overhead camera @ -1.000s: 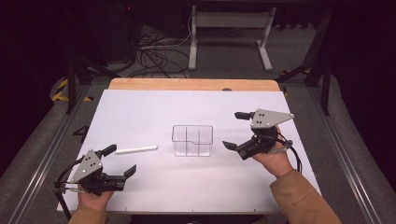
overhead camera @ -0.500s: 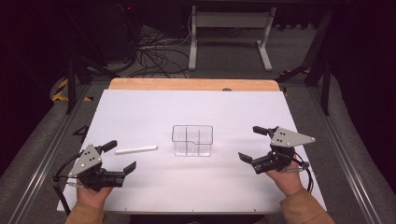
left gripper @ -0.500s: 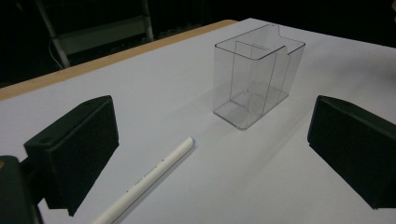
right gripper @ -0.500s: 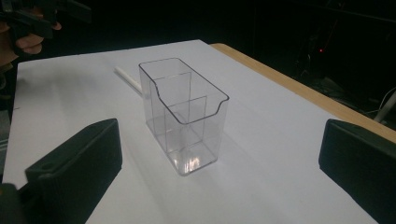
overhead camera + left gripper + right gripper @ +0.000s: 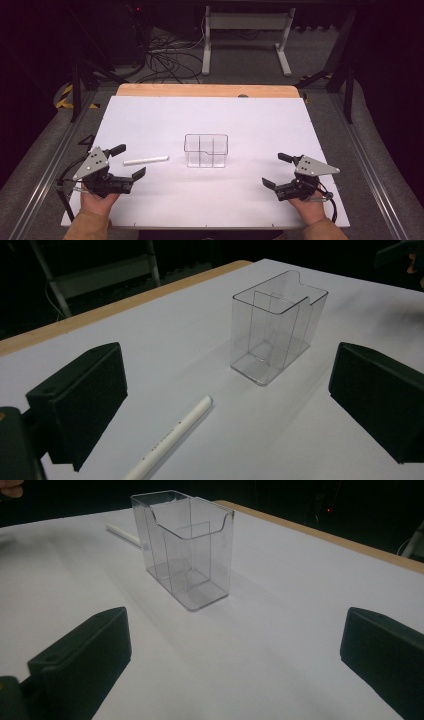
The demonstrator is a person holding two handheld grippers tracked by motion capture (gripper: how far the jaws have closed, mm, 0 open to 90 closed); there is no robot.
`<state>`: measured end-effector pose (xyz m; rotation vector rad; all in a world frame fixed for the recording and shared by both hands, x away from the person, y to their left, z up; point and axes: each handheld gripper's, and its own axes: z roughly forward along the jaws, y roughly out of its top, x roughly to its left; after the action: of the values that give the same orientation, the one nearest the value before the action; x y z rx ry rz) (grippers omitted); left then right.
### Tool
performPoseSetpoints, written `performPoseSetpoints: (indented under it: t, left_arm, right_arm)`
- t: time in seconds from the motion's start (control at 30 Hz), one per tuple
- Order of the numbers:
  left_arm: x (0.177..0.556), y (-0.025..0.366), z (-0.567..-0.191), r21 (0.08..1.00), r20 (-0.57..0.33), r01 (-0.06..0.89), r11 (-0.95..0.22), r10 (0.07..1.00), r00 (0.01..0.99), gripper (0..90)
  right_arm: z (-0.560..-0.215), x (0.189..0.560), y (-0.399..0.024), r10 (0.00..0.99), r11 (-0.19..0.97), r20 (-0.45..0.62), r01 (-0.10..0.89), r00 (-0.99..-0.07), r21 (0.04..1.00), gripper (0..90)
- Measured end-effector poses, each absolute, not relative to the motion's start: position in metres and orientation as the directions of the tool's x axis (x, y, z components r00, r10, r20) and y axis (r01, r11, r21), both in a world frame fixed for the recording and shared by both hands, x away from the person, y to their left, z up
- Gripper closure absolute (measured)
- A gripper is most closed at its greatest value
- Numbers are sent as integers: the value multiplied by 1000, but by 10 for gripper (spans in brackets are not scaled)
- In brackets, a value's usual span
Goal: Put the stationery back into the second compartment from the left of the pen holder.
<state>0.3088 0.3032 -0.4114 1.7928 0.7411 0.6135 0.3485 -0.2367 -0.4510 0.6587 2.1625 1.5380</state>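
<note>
White pen (image 5: 146,160) lies just left of the clear holder (image 5: 206,150), left tongs (image 5: 131,161) wide beside it.
Close on the pen's middle; your right tongs (image 5: 277,170) wait wide, empty, right of the holder.

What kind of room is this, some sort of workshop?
Probably a lab or recording studio. A person holds a left gripper and a right gripper over a white table that bears just a clear box and a white pen. Cables lie on the dark floor behind.

Clear divided box (image 5: 187,550) upright on white table (image 5: 280,605), white pen (image 5: 122,534) behind it, gripper (image 5: 235,665) jaws wide apart
</note>
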Motion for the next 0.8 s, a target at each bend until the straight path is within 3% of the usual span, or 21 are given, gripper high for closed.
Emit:
performPoseSetpoints:
  t: [0.27,0.63,0.8]
  left_arm:
    - [320,300,-406,931,77,212,-296,730,680,27]
    - [330,299,-405,920,76,226,-321,712,698,27]
    - [335,296,-402,893,121,223,-392,685,718,100]
  right_arm:
    - [-472,347,-242,618,270,-21,187,-786,944,6]
    - [-474,345,-241,616,271,-32,174,-787,947,6]
    - [-474,345,-240,613,270,-28,176,-790,946,9]
